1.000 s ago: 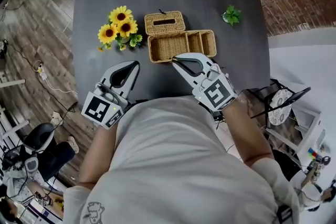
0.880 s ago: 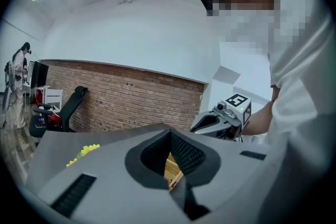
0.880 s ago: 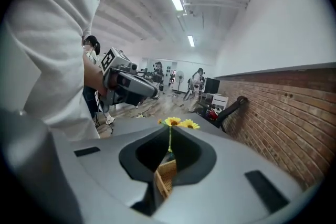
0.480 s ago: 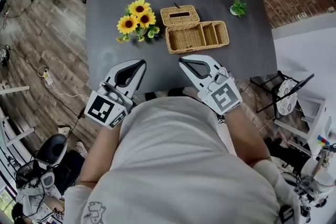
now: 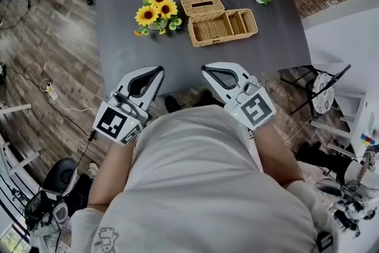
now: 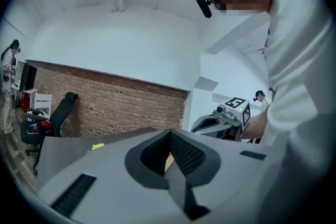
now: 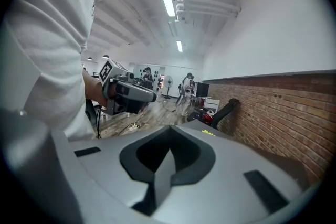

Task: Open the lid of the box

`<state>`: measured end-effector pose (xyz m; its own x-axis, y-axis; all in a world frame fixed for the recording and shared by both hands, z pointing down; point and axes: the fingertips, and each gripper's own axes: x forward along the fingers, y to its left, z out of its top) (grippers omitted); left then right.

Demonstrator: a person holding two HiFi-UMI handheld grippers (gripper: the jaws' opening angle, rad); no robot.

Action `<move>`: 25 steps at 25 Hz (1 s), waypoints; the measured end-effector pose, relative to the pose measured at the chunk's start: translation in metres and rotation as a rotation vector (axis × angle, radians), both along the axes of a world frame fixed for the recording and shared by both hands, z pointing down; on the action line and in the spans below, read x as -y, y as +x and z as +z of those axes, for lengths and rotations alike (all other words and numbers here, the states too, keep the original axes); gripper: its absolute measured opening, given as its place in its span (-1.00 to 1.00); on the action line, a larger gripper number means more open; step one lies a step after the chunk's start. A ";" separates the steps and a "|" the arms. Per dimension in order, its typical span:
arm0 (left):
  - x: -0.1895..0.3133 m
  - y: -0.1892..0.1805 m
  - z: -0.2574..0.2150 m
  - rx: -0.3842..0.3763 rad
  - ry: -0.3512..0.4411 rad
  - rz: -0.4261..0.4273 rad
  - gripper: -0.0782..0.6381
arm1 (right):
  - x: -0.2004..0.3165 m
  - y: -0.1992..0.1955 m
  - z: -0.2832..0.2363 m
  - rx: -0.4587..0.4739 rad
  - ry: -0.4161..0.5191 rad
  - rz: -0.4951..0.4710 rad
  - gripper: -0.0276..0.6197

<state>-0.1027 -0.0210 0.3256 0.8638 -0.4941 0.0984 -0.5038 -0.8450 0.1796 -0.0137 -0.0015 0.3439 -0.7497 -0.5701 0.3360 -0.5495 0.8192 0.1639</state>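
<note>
The wicker box (image 5: 224, 26) is pictured on the far part of the dark table (image 5: 260, 47), its lid (image 5: 202, 5) laid back on the far side, with sunflowers (image 5: 157, 9) just to its left. The left gripper (image 5: 159, 70) and right gripper (image 5: 205, 70) are held over the table's near edge, well apart from the box, both clenched with nothing between the jaws
</note>
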 end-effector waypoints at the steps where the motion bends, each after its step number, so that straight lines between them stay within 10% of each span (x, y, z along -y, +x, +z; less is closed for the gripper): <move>1: -0.003 0.000 -0.001 -0.002 0.004 -0.001 -0.75 | -0.002 0.001 -0.002 0.010 0.005 0.004 -0.90; 25: -0.122 0.129 -0.005 0.023 0.036 -0.059 -0.75 | -0.118 0.117 -0.013 0.175 0.009 -0.063 -0.90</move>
